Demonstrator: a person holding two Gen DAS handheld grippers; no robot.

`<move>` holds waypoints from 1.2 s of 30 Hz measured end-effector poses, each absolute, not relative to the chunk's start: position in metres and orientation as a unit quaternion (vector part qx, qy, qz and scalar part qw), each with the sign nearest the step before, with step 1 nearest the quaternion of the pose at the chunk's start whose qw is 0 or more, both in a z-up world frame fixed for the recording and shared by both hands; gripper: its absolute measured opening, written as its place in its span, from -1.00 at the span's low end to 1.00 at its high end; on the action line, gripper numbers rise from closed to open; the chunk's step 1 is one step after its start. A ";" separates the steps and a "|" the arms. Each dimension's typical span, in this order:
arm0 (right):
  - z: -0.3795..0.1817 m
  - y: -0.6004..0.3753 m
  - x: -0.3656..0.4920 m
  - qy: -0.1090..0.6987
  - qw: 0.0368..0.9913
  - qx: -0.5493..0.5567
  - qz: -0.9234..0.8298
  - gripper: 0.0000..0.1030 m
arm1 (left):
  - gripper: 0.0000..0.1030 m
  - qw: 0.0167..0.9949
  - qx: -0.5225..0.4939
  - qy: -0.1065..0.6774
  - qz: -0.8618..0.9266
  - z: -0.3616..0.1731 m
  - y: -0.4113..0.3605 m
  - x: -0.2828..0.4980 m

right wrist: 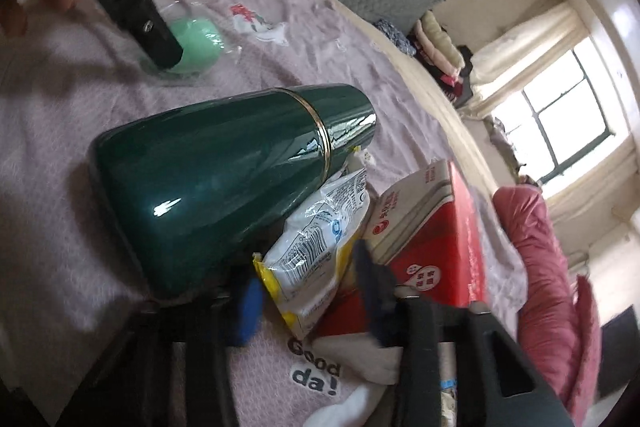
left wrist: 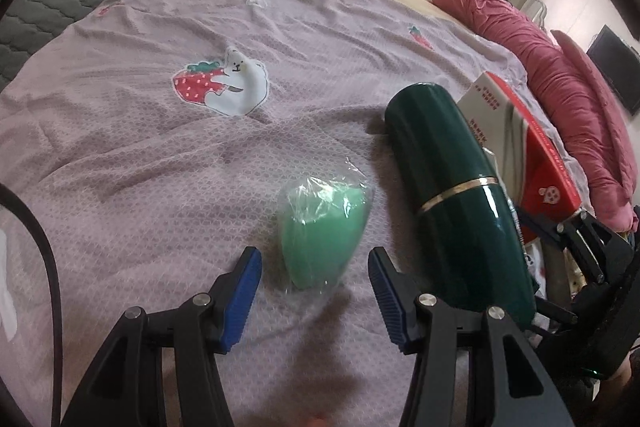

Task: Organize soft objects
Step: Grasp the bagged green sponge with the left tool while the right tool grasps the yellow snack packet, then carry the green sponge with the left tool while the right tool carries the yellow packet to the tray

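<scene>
Two grippers hover over a pink bedspread [left wrist: 120,155]. Left gripper [left wrist: 314,269] has its blue pads spread apart on either side of a mint-green soft sponge in clear wrap [left wrist: 324,227], which lies on the cover just left of a dark green flask [left wrist: 456,187] (lying on its side, gold band around it). Right gripper [right wrist: 308,291] straddles a white-and-yellow snack packet [right wrist: 316,259], which leans between the flask and a red box [right wrist: 436,239]; motion blur hides whether its pads press the packet, so I cannot tell.
</scene>
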State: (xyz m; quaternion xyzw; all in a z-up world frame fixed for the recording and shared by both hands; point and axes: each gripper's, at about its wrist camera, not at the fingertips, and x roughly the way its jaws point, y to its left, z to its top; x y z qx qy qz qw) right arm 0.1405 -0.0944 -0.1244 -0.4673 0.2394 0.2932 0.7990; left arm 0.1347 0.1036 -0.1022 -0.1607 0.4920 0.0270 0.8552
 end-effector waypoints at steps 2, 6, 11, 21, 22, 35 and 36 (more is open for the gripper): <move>-0.127 -0.094 0.142 0.236 0.800 -0.469 0.291 -0.42 | 0.07 0.855 -0.155 0.495 0.031 -0.105 0.103 0.140; -0.127 -0.094 0.138 0.229 0.807 -0.463 0.286 -0.47 | 0.07 0.856 -0.150 0.495 0.030 -0.108 0.102 0.149; -0.120 -0.101 0.137 0.231 0.820 -0.444 0.280 -0.52 | 0.00 0.863 -0.142 0.484 0.024 -0.107 0.100 0.155; -0.094 -0.113 0.130 0.227 0.847 -0.395 0.276 -0.67 | -0.21 0.867 -0.151 0.474 -0.003 -0.105 0.094 0.156; -0.091 -0.114 0.128 0.226 0.850 -0.391 0.272 -0.69 | -0.21 0.870 -0.149 0.470 -0.007 -0.102 0.092 0.155; -0.054 -0.123 0.107 0.204 0.882 -0.335 0.261 -0.73 | -0.21 0.893 -0.137 0.428 -0.003 -0.064 0.068 0.123; -0.051 -0.125 0.106 0.201 0.885 -0.331 0.260 -0.73 | -0.21 0.894 -0.135 0.427 -0.005 -0.059 0.065 0.120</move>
